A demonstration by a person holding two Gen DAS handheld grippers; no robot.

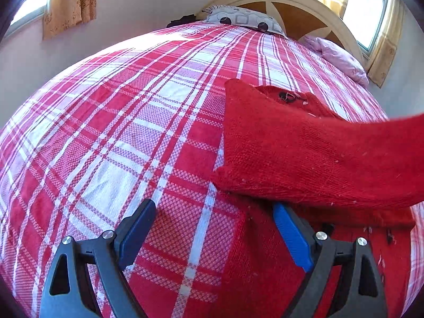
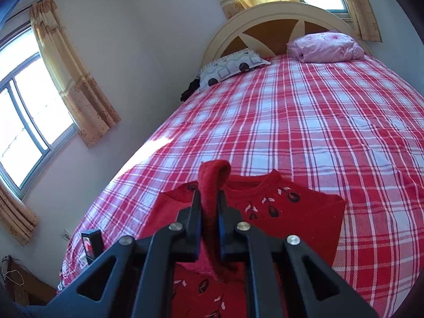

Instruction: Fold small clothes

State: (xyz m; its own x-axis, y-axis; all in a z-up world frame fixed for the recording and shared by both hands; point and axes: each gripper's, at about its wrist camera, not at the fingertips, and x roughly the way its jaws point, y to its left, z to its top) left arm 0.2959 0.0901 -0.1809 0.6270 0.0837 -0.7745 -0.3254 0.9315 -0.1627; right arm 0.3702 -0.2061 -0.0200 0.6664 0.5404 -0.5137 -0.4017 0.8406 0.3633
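1. A red knitted sweater [image 2: 296, 212] lies on the bed [image 2: 304, 122], near its foot end; one sleeve [image 2: 212, 198] is lifted off it, pinched in the right gripper [image 2: 209, 198], whose jaws are clamped narrow on the knit.
2. The left gripper [image 1: 214, 212] hovers over the sweater's edge, jaws spread wide, nothing between them; the raised sleeve crosses just beyond its tips.
3. Count: one sweater, two grippers, two pillows, one patterned grey [image 2: 233, 65], one pink [image 2: 326, 46], both at the headboard [image 2: 265, 18].
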